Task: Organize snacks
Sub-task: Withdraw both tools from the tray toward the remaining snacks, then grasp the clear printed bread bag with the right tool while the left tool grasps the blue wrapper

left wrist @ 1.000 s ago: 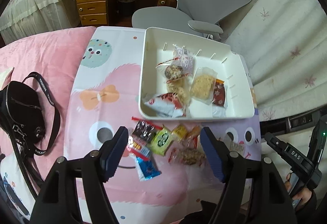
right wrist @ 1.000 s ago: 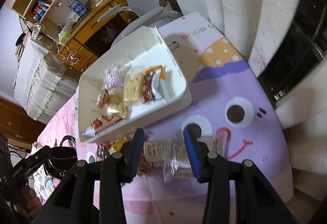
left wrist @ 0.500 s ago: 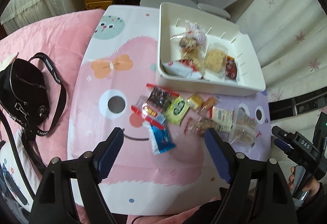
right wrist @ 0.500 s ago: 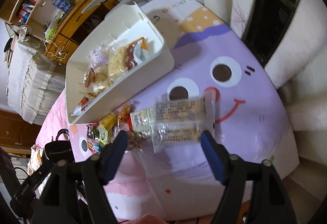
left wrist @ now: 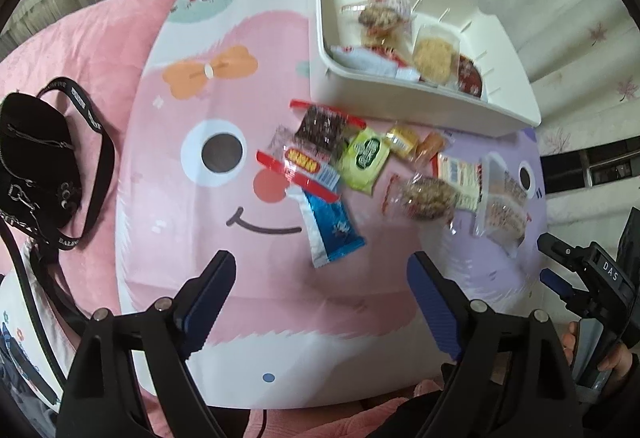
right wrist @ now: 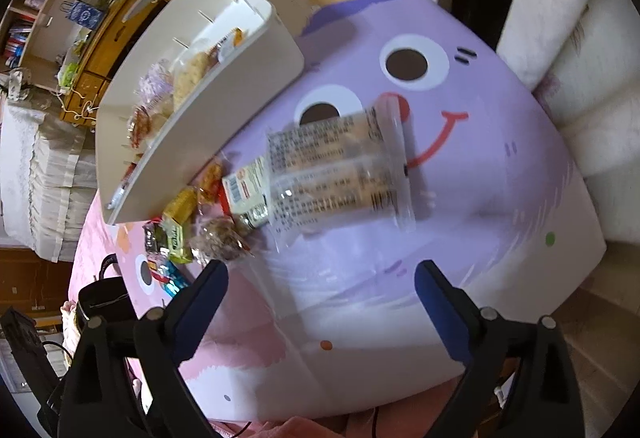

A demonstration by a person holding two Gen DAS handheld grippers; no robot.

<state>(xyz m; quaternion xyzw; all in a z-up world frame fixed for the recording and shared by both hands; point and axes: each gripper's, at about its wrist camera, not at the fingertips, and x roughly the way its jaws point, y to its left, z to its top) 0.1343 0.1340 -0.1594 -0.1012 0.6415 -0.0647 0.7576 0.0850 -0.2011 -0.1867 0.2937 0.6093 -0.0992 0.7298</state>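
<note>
Progress note, snack sorting. The white bin (left wrist: 420,106) sat at the far side of the worktop (left wrist: 224,78), on its cartoon-face cover. It already held a handful of snacks: a round cookie pack (left wrist: 380,18), a pale rice cracker (left wrist: 434,54), a dark red packet (left wrist: 470,74) and a red-and-white wrapper (left wrist: 368,58).

Still outside the bin, in a loose row just in front of its near wall: a dark chocolate bar (left wrist: 322,126), a red-and-yellow packet (left wrist: 304,170), a green packet (left wrist: 366,156), a blue packet (left wrist: 332,230), a small yellow candy (left wrist: 402,140), a clear bag of nut clusters (left wrist: 426,198), and a long clear pack of biscuits (right wrist: 336,170). Judged roughly a third done; the bigger share remained on the worktop.

Left gripper (left wrist: 322,302): jaws opening, spread wide, nothing between them, poised above the blue packet. Right gripper (right wrist: 320,304): jaws opening, also wide and empty, with the long biscuit pack lying just beyond its tips, untouched.

A black bag (left wrist: 36,158) lay off to the left on the pink bedding, not part of the job.
</note>
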